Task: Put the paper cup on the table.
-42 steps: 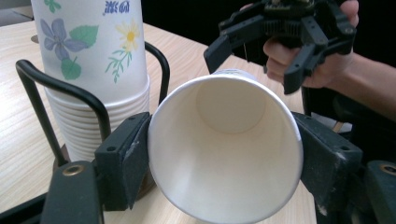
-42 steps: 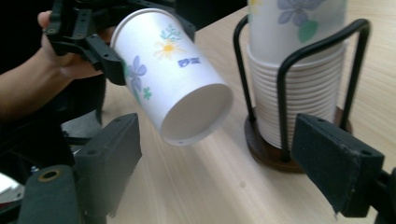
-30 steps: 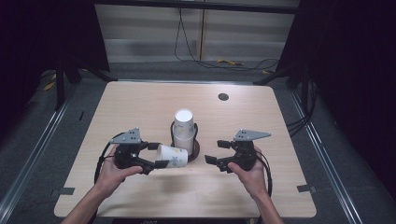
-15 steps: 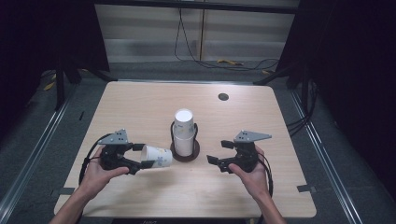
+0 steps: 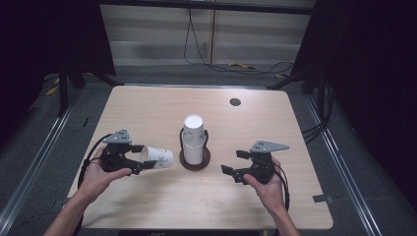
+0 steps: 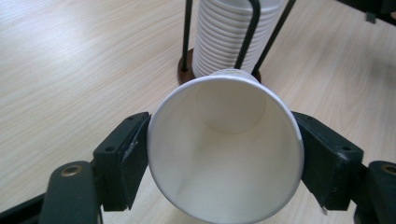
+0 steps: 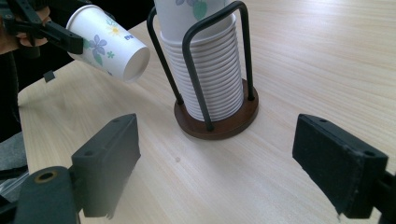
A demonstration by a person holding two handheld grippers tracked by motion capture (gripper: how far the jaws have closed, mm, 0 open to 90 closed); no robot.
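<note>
The paper cup (image 5: pixel 158 158) lies on its side in the air just above the counter (image 5: pixel 147 108), pinched at its rim between the two jaws of the left tool (image 5: pixel 140 158). Its open mouth faces back toward the person's left hand (image 5: pixel 98 172), and its closed base points toward the cup holder (image 5: pixel 194 160), near it but not touching. In the left gripper view the cup (image 6: pixel 224 149) is empty, its white inside bare, with one black jaw pressed on each side of the rim. Blue flowers and green leaves mark its outer wall in the right gripper view (image 7: pixel 105 42).

The left hand grips its tool from below, forearm coming in from the lower left edge of the high view.

The holder is a round dark wooden base with black wire loops rising around a nested stack of cups (image 7: pixel 205 74), standing upright in the middle of the counter. The top cup of the stack (image 5: pixel 193 129) rises above the wire.

To the right of the holder, well apart from it, the right tool (image 5: pixel 233 162) is held low over the counter by the right hand (image 5: pixel 268 184), its jaws spread wide with nothing between them, pointing toward the holder.
</note>
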